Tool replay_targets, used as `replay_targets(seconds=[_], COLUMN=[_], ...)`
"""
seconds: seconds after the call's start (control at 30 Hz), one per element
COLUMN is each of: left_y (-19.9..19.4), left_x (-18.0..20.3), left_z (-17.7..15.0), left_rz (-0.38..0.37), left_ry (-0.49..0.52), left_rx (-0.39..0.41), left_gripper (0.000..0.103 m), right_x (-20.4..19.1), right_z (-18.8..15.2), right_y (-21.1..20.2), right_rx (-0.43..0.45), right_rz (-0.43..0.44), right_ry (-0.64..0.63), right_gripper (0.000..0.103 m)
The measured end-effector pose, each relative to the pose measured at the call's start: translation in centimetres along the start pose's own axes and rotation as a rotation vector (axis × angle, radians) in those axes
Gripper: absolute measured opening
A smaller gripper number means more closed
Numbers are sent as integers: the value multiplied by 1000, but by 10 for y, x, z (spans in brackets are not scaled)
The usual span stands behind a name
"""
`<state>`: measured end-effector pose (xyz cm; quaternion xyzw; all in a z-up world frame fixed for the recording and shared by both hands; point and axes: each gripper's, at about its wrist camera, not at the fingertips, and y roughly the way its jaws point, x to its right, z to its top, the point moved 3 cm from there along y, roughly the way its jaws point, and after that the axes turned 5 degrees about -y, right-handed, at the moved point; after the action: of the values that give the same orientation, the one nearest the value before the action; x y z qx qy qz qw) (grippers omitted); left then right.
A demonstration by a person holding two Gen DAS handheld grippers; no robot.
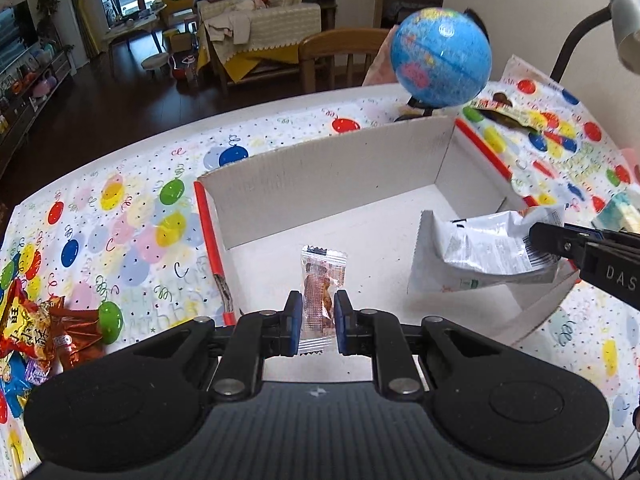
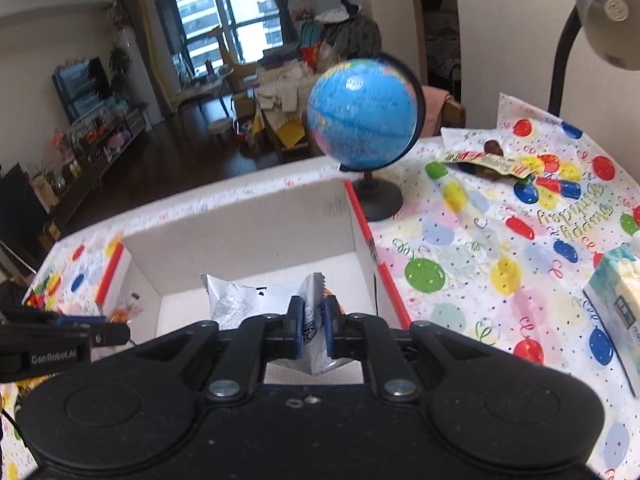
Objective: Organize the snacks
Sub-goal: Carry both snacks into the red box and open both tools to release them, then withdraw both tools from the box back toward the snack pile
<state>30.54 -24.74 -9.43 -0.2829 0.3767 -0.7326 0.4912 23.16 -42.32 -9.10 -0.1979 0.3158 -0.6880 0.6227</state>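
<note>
Below both cameras sits an open white cardboard box (image 1: pixel 328 168) with red edges, resting on a table covered by a balloon-print cloth (image 1: pixel 132 216). Seen from the left wrist view, the left gripper (image 1: pixel 317 320) is pinched on 1 small clear candy wrapper (image 1: pixel 322 292) with brown contents, held upright between its blue pads just above the box's near end. Entering from the right side of that view, the right gripper (image 1: pixel 538 236) is clamped on a crumpled white snack bag (image 1: pixel 488 252), which hangs over the box's right wall. From the right wrist view, the right gripper (image 2: pixel 311 330) shows its 2 blue pads pressed against that same white snack bag (image 2: pixel 248 300), whose body spreads to the left inside the box (image 2: pixel 240 240). The left gripper (image 2: pixel 96 330) appears at the left edge of this view, low beside the box. Behind the box stands a blue globe (image 2: pixel 362 114) on a black stand. A pile of red and orange snack packets (image 1: pixel 32 332) lies on the cloth left of the box, and 1 flat brown-and-yellow packet (image 2: pixel 488 162) lies on the cloth to the right of the globe. A pale tissue pack (image 2: pixel 616 300) rests at the far right.
</note>
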Motion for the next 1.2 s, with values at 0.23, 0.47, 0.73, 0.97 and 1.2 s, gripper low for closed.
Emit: replay_targets(seconds=[0.23, 0.47, 0.73, 0.97, 1.2], left_y=[20, 28, 23, 7, -18], left_x=[4, 8, 6, 2, -3], left_z=[-2, -5, -5, -8, -11], left_rz=[15, 8, 1, -19, -44], left_ry=[17, 35, 22, 10, 6], left_rx=[-55, -84, -73, -46, -4], left_gripper=[17, 19, 45, 55, 64], right_x=[-4, -3, 0, -3, -15], right_z=[-4, -9, -7, -7, -6], right_y=[12, 18, 10, -5, -29], right_rx=[-52, -95, -79, -58, -13], right_rz=[35, 29, 22, 19, 24], right_ry=[-19, -17, -3, 0, -23], right_gripper=[10, 17, 23, 32, 54])
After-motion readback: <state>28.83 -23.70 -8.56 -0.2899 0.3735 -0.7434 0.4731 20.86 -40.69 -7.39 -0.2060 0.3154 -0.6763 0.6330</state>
